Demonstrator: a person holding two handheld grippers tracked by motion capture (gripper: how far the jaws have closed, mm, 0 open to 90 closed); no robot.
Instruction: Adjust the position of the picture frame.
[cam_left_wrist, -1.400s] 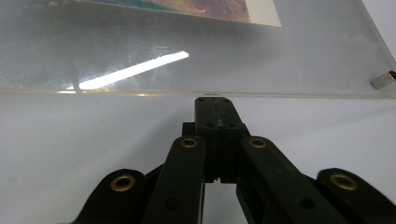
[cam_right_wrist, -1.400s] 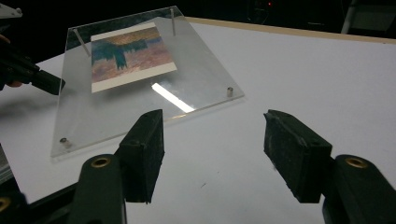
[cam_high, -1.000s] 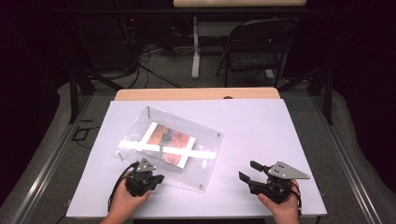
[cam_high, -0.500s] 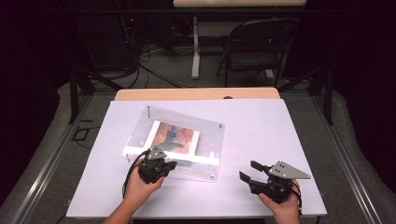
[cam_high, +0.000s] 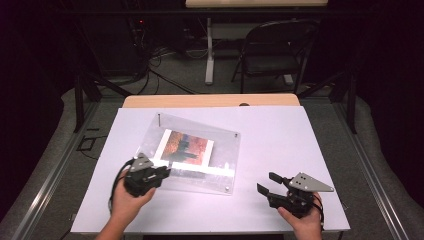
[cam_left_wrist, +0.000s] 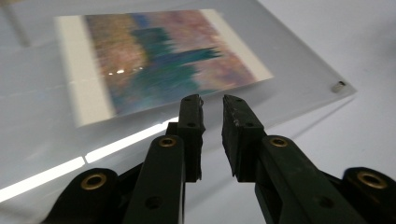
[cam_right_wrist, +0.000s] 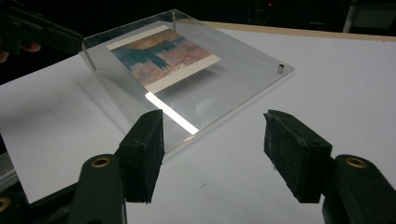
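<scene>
1. Shifted since the earlier frame: left gripper (cam_high: 162, 172), jaws just parted slightly, nothing between them, at the near-left edge of the clear acrylic picture frame (cam_high: 192, 152), centre-left.
2. Right gripper (cam_high: 266, 184): lower right, jaws wide, empty.

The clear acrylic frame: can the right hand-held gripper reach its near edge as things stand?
Probably yes. The right hand-held gripper is open, and bare white table lies between it and the acrylic frame.

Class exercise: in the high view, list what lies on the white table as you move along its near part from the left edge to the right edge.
Left gripper → clear acrylic picture frame → right gripper, all on the white table.
</scene>
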